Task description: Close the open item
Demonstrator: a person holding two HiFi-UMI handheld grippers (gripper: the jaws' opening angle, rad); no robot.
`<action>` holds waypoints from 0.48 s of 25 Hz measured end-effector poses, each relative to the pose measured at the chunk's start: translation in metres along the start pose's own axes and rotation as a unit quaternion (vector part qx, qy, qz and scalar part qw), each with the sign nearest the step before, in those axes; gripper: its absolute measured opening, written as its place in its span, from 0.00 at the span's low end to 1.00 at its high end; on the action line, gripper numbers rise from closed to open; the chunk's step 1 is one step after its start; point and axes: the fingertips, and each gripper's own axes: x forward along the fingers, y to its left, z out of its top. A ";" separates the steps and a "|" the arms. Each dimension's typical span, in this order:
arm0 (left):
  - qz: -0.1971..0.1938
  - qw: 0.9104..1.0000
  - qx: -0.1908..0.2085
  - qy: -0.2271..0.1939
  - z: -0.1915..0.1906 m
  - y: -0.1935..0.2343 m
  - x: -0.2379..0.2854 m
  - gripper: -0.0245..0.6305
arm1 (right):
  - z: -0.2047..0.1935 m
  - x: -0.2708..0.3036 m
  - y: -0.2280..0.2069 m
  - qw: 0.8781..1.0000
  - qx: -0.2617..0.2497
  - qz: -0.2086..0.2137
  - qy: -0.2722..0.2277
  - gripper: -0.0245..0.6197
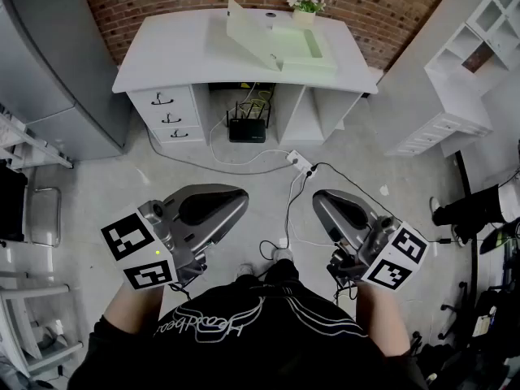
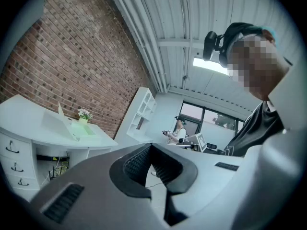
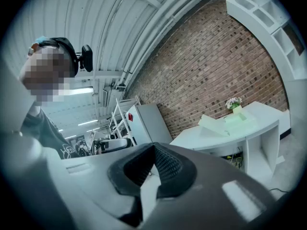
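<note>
The open item is a pale green laptop on the white desk far ahead, its lid raised at the left of its base. It shows small in the left gripper view and the right gripper view. My left gripper and right gripper are held close to my body over the floor, well short of the desk. Both point toward the desk. Each is shut, with its tips touching and nothing held: left gripper, right gripper.
A small flower pot stands behind the laptop. Under the desk are drawers, a black router, and cables running to a power strip on the floor. A grey cabinet stands left and white shelving right. Another person's leg is at the right.
</note>
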 end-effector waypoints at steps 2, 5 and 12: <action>0.005 1.000 0.010 0.000 -0.002 -0.001 -0.002 0.04 | 0.000 0.002 0.006 1.000 -0.014 0.005 0.001 0.04; 0.013 1.000 0.009 0.001 -0.009 -0.001 -0.007 0.04 | -0.006 0.003 0.010 1.000 -0.017 0.006 0.005 0.04; 0.002 1.000 0.001 -0.002 -0.010 -0.007 -0.026 0.04 | -0.014 0.004 0.010 1.000 0.017 -0.013 0.007 0.04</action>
